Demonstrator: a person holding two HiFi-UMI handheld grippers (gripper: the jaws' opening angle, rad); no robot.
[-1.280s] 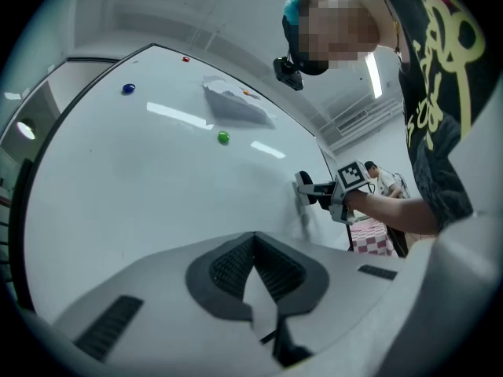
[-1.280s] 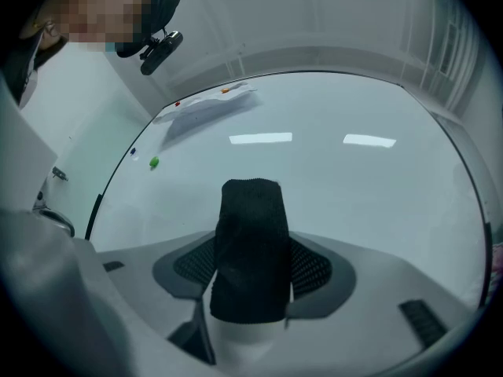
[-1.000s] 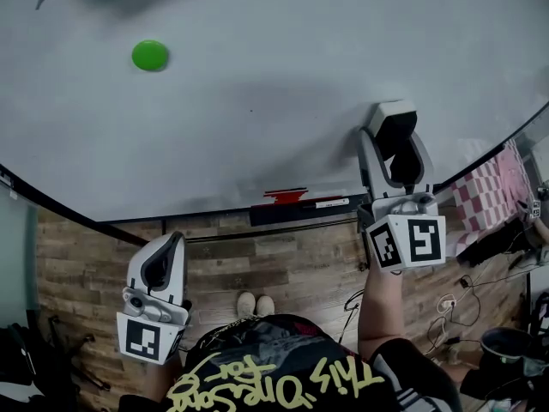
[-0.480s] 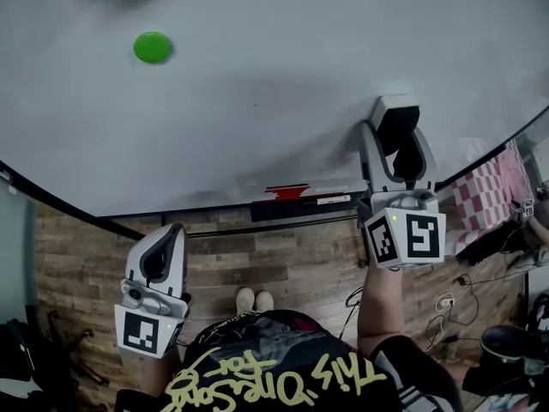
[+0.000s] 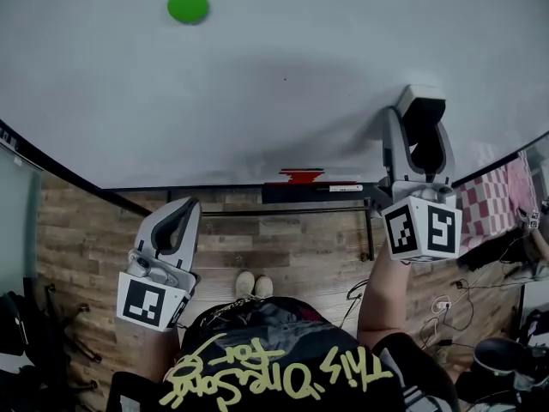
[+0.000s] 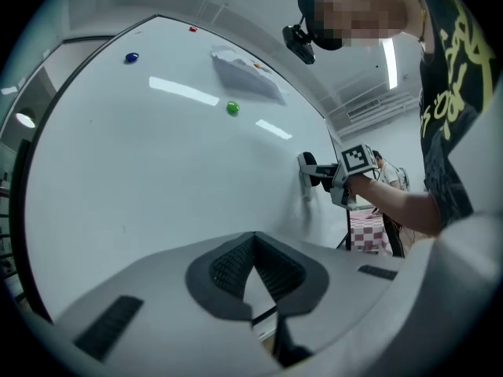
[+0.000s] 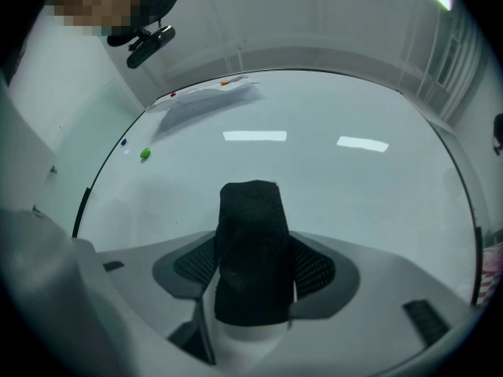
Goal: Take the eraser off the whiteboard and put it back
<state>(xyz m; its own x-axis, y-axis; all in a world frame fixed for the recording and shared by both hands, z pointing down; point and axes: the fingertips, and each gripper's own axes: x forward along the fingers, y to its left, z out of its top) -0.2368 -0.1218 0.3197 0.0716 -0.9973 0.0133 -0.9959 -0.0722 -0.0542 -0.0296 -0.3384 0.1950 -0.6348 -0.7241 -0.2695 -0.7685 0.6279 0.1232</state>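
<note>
Head view: whiteboard (image 5: 257,84) fills the top, wood-plank floor (image 5: 283,256) below, checked cloth (image 5: 489,204) at right edge. One eraser (image 7: 251,250), pinched between the right gripper (image 5: 419,136) jaws, long axis along the jaws, pointing at the board's lower right (contact unclear). Left gripper (image 5: 187,202) jaws pressed together, nothing between, held over the floor. One green magnet (image 5: 188,6) upper left, two grippers

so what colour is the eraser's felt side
Black; the eraser shows best in the right gripper view.
</note>
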